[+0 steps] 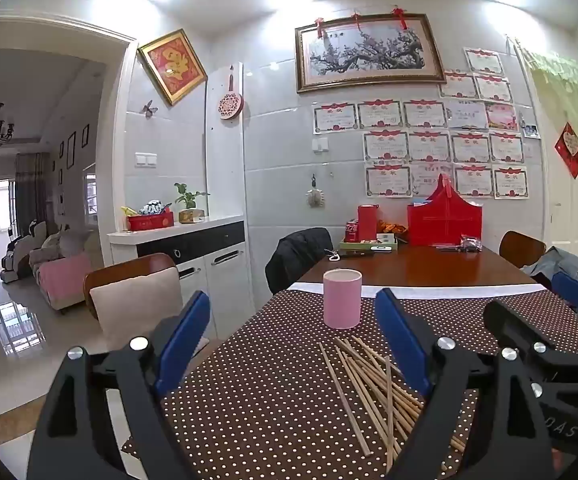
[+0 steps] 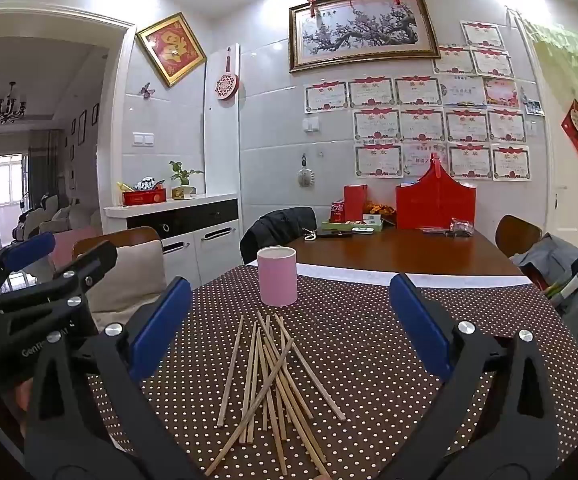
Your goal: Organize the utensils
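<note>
Lying loose: eleven-odd chopsticks; one pink cup.

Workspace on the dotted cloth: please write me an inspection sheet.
Surface: brown dotted tablecloth on a wooden table.
Job's things: loose chopsticks in a crossed pile; pink cup upright behind them, apart.
Clutter: red bag, red box, tray at the far end.
Grippers: left gripper and right gripper open, holding nothing.
Cables: nothing seen.
Surroundings: chairs with jackets, white cabinet.
</note>
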{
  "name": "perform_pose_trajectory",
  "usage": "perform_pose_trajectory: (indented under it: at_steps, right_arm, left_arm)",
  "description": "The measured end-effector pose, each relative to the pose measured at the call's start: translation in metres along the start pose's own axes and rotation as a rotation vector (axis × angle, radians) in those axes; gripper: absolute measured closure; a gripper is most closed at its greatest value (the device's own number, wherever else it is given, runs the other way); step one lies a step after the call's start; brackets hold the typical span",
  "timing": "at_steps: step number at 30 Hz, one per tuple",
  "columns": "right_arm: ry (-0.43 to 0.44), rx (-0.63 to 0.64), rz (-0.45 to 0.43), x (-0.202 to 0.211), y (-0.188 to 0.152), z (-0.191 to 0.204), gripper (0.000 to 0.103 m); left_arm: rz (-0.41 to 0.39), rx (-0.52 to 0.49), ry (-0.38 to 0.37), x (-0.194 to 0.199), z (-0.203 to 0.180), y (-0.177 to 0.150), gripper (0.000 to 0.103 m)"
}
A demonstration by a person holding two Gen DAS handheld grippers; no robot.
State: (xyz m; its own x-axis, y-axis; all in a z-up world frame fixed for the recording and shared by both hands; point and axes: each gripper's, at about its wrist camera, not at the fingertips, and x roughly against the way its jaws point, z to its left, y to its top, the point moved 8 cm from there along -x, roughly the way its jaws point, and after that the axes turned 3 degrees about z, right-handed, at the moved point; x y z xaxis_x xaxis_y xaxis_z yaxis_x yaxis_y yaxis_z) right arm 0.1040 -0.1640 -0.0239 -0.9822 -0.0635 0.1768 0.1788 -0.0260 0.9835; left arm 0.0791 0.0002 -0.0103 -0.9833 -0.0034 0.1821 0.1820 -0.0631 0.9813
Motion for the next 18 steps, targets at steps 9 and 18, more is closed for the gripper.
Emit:
perform_pose_trajectory:
  at_steps: [9,18]
  right_arm:
    - [0.002,-0.002,-0.001,-0.0004,-0.0005,0.0007,0.006]
    - [0.001,-0.002,0.000,-0.0004,-0.0001,0.0006,0.006]
  left_arm:
    - [0.001,0.003,-0.001,-0.0001,0.0001,-0.0003,0.020]
    - [0.002,0.004,-0.002,-0.0002,0.0002,-0.0003,0.020]
